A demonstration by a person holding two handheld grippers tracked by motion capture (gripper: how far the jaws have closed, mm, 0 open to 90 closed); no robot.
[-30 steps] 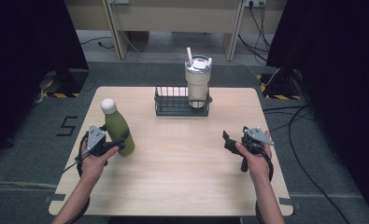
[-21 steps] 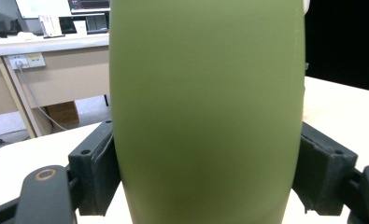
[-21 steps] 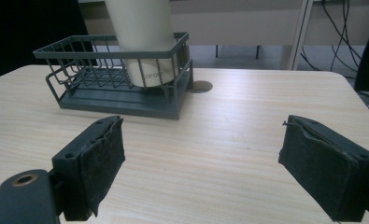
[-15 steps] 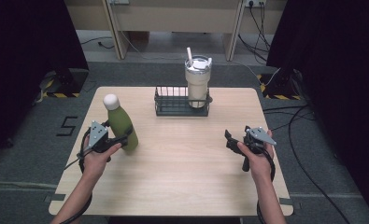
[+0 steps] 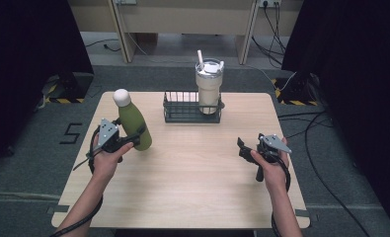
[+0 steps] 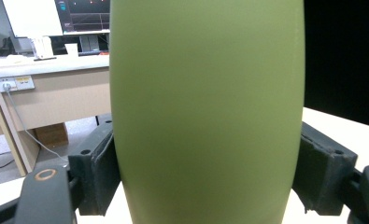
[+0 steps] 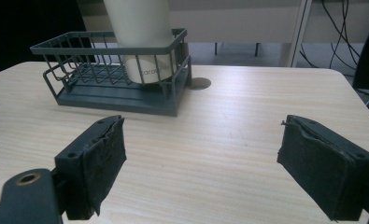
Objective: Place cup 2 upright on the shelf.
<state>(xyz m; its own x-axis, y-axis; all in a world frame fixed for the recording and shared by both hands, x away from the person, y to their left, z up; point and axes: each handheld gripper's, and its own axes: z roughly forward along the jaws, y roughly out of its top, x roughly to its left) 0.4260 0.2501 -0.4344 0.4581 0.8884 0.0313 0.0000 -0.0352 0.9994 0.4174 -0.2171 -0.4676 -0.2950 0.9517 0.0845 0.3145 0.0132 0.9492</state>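
Left gripper view | green bottle (image 6: 205,112) | clamped between left gripper (image 6: 205,182) pads

A light wooden bench (image 5: 192,187) carries a dark wire basket (image 5: 182,112) at twelve o'clock, near its far edge, with a cream tumbler (image 5: 208,89) standing inside

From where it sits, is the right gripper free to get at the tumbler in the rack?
Probably yes: bare table lies between the right gripper and the tumbler, which stands at the rack's near end.
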